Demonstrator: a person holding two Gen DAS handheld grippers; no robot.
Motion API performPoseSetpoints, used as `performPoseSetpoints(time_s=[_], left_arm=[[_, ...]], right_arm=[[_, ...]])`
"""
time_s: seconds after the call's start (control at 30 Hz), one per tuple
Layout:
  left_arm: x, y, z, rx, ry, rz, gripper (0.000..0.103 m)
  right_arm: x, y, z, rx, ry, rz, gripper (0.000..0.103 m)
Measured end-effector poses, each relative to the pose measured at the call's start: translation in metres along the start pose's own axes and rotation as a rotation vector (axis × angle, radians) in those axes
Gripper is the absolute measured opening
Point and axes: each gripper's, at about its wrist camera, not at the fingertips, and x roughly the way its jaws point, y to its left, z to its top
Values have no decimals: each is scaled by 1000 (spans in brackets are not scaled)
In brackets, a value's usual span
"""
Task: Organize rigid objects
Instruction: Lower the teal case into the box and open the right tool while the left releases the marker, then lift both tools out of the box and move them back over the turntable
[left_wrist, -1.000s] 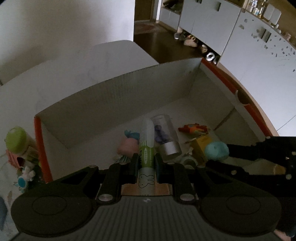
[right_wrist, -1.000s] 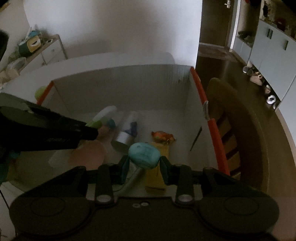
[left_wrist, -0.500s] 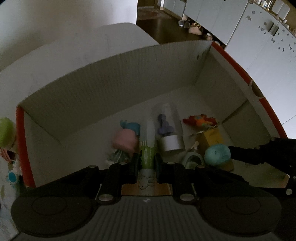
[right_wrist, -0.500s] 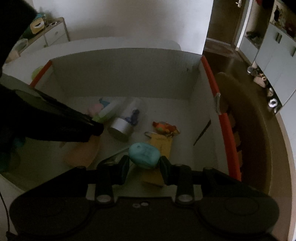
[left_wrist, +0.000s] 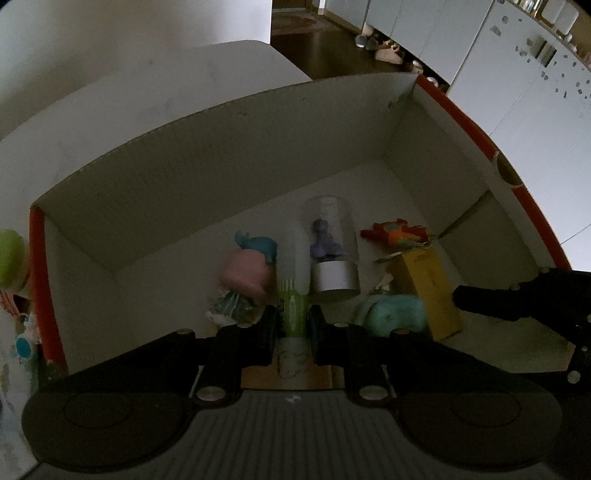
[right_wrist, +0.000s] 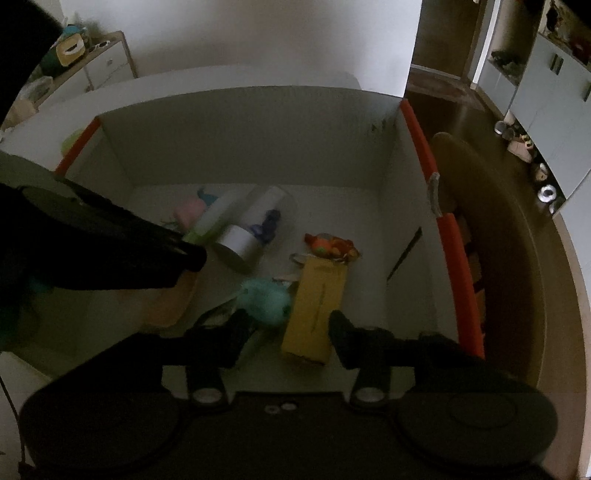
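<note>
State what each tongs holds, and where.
Left tongs: shut on the green tube, gripped mid-body. Right tongs: opening, nothing held; teal toy lies released below.

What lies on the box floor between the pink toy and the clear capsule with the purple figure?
The green-and-white tube, clamped in the left gripper; the left wrist view shows it.

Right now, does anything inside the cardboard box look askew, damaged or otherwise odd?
Nothing looks damaged. The toys lie loosely: the clear tube is on its side, and the teal toy rests partly against the yellow box. The left gripper holds a green-and-white stick.
</note>
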Motion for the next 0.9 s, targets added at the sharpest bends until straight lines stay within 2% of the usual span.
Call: performPoseSetpoints(time_s=[0.07, 0.2, 0.77, 0.83, 0.9], left_arm=[[-2, 1, -2, -6, -3, -14, 18], [-9, 0, -6, -11, -17, -31, 18], [-65, 3, -30, 8, -142, -83, 19], [-72, 2, -35, 18, -162, -87, 22], [-80, 3, -39, 23, -181, -97, 30]], right_arm=[[-3, -1, -1, 3, -5, 4, 50], [-10, -2, -3, 14, -24, 14, 59], [-53, -2, -10, 31, -120, 71, 73], [-57, 0, -11, 32, -129, 80, 75], [-62, 1, -12, 29, -141, 93, 76]])
